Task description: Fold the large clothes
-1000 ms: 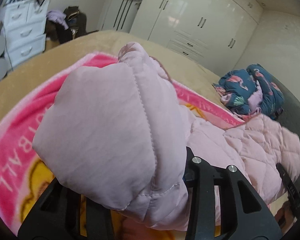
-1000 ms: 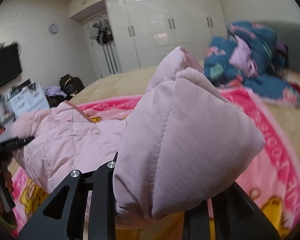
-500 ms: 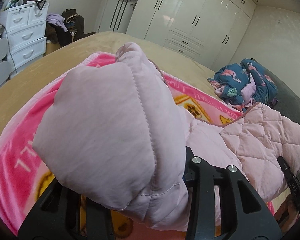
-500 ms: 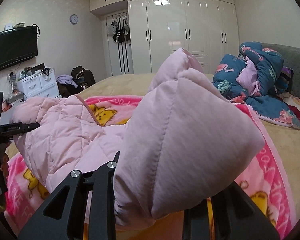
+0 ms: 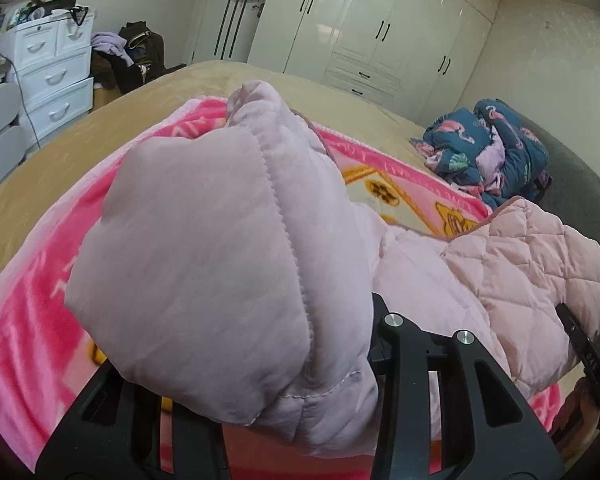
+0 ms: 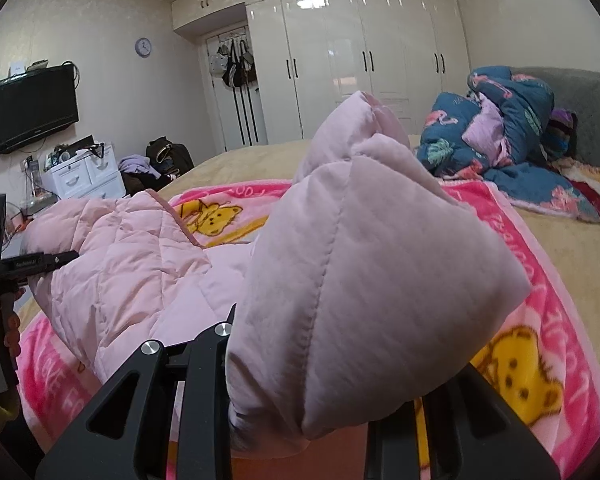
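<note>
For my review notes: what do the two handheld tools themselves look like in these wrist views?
Both are matt black. The left tool and the right tool have flat angular finger frames with triangular cut-outs and round silver screw heads. Seen from the right wrist, the left tool has a black bar with small white lettering and a handle below. No cables or sleeves show.

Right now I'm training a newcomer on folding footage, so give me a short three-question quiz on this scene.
1. True or false: both grippers are shut on the jacket.
2. What lies under the jacket? A) pink blanket B) bare floor C) a desk
3. What bundle sits by the headboard?

Key: 1 true, left gripper and right gripper each clamp a puffy fold. 2 A. 3 The blue quilt.
</note>
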The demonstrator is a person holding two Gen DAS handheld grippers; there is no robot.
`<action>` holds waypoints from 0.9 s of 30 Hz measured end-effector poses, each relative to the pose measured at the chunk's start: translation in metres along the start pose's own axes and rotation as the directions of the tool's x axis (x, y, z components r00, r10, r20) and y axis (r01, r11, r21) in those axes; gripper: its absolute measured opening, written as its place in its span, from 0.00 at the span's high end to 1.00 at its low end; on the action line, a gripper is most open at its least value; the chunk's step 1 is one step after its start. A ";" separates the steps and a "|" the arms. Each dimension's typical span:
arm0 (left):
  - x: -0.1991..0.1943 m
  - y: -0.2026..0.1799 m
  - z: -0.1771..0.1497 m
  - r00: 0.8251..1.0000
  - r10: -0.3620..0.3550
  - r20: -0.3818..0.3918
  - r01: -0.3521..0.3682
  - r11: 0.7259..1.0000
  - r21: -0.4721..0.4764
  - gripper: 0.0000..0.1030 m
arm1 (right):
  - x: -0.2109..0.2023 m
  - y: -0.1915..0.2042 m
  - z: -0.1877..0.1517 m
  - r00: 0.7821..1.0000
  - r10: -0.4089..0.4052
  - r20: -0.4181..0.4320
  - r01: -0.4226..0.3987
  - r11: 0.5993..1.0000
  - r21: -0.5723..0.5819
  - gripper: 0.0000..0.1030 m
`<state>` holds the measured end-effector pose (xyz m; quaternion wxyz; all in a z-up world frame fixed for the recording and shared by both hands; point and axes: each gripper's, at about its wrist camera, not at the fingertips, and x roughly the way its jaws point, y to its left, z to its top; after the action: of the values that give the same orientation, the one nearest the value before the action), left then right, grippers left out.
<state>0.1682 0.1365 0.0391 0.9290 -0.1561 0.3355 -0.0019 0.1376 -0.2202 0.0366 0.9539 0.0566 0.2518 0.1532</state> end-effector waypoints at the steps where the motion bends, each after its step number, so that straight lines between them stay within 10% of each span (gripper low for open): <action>1: 0.000 0.000 -0.003 1.000 0.005 -0.001 -0.005 1.000 0.007 0.70 | -0.001 -0.001 -0.004 1.000 0.000 -0.001 0.000 1.000 0.004 0.75; 18: 0.004 0.016 -0.045 0.997 0.046 -0.059 -0.043 0.998 0.050 0.67 | -0.003 -0.046 -0.074 0.996 -0.011 -0.085 0.032 0.969 0.244 0.71; 27: 0.009 0.021 -0.052 0.997 0.049 -0.064 -0.046 0.998 0.042 0.63 | 0.014 -0.085 -0.106 0.983 0.030 -0.184 0.072 0.848 0.525 0.42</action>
<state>0.1405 0.1405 -0.0109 0.9203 -0.1291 0.3692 0.0083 0.1187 -0.2931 -0.0775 0.8753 0.3001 0.3723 0.0720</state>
